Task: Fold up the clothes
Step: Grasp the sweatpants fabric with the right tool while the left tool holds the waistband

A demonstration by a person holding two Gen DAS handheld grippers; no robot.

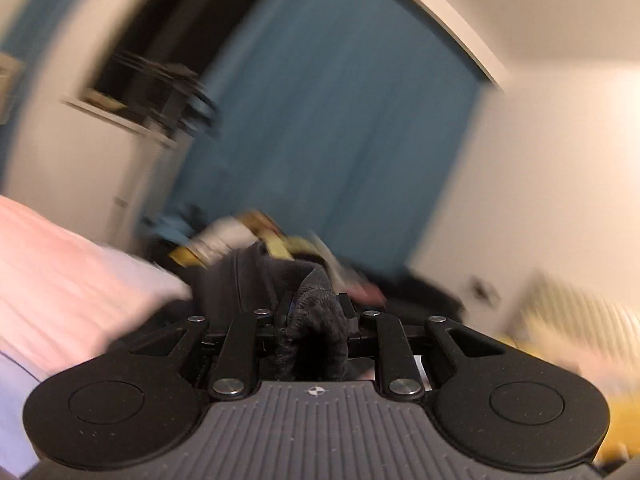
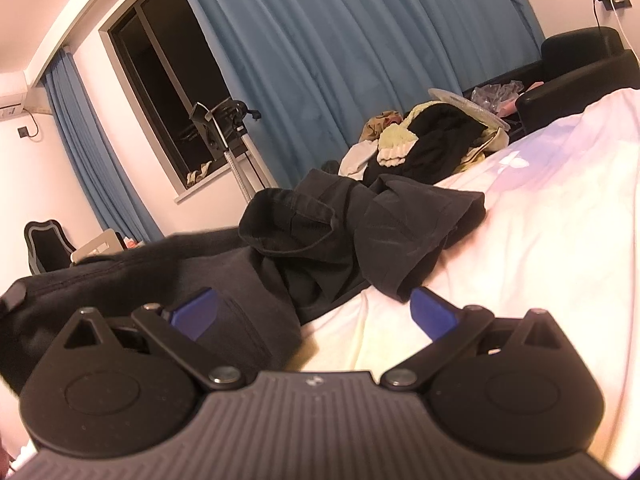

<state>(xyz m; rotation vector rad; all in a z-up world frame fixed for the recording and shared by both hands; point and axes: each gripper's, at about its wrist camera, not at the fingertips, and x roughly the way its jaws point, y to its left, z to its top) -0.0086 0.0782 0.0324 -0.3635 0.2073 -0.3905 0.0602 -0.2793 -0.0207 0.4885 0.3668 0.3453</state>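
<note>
A dark garment (image 2: 320, 240) lies crumpled on the white bed (image 2: 540, 240), one knitted edge pinched in the left claw (image 1: 316, 316) — clenched on it. The right claw (image 2: 314, 308) hovers released just over the cloth. A thin pinch could slip — the fold would collapse.

A crumpled garment (image 2: 360, 232) is spread on the bed (image 2: 540, 248), before the right hand-held gripper (image 2: 316, 312). Behind it, at the bed's far edge, a heap of clothes (image 2: 432, 144) is piled. Behind the heap a curtain (image 2: 340, 52) is hung; a window (image 2: 172, 92) is set left of it. A sofa (image 2: 580, 60) is placed right of the heap. Knitted cloth (image 1: 316, 320) is clamped in the left hand-held gripper (image 1: 314, 312).
</note>
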